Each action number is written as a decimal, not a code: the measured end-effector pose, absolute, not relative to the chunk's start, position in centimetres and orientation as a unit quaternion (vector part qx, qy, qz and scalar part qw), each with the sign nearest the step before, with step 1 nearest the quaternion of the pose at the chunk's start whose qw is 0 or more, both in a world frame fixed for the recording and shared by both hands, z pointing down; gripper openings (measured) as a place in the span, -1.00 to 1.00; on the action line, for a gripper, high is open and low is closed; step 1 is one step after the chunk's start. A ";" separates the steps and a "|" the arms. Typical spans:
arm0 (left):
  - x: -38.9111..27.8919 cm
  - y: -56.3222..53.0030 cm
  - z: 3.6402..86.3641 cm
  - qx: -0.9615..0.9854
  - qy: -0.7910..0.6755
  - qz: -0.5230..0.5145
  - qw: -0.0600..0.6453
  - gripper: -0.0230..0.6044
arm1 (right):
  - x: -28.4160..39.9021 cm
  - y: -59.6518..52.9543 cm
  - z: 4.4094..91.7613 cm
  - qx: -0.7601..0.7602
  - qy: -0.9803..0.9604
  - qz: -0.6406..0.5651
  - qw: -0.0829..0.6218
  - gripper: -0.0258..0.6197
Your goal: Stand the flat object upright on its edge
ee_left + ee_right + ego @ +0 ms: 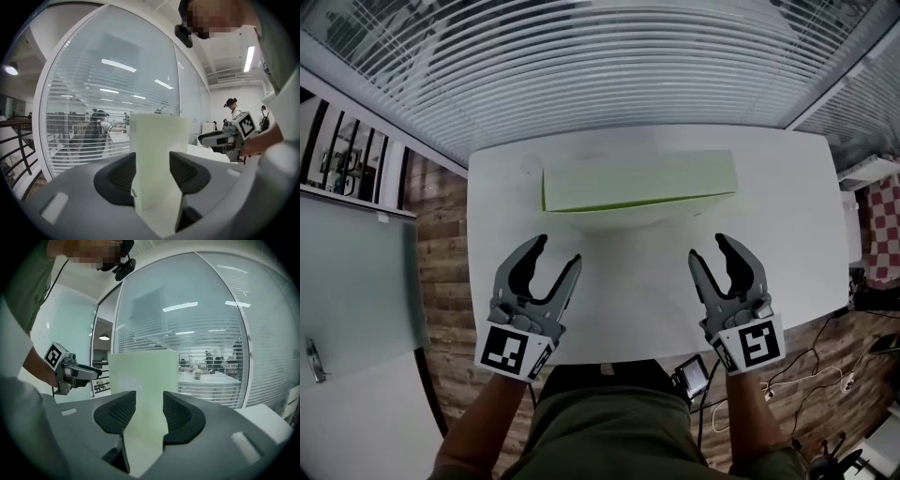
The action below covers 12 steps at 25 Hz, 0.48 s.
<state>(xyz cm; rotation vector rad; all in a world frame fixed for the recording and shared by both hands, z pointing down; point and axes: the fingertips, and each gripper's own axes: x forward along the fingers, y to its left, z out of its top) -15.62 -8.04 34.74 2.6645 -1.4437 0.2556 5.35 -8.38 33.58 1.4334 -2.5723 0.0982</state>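
Board: the pale green flat board (637, 183) stands on its long edge on the white surface (619, 319), broad face toward the person. Both gripper views show it as a tall panel rising beyond the jaws.
Left gripper: the left gripper (558, 250) is on the person's side of the board, toward the board's left end, near it but not touching. Its jaws are spread with nothing between the pads, and the board is only seen through the gap.
Right gripper: the right gripper (708, 247) is likewise on the person's side of the board, toward its right end and clear of it. Its jaws are spread and empty.
Step in hand: judged to be letting go and backing off, since the board appears to balance with no support.
How to do it well: with both pairs of jaws wide, draw the two grippers straight away from the board together, so no pad catches a face or a corner.
Watch for: a thin panel on its edge probably tips at a slight nudge. Whether it leans at all cannot be told from these views, so the bottom edge is the part to watch.
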 end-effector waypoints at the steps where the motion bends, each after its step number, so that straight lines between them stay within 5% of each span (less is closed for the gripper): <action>1: -15.5 -7.9 34.4 0.877 -0.470 0.084 0.048 -0.24 | 5.2 -8.1 33.3 0.484 -0.869 0.033 0.096 -0.36; 12: -14.0 -6.2 32.1 0.900 -0.426 0.073 0.061 -0.59 | 3.4 -6.4 31.0 0.474 -0.877 0.033 0.072 -0.84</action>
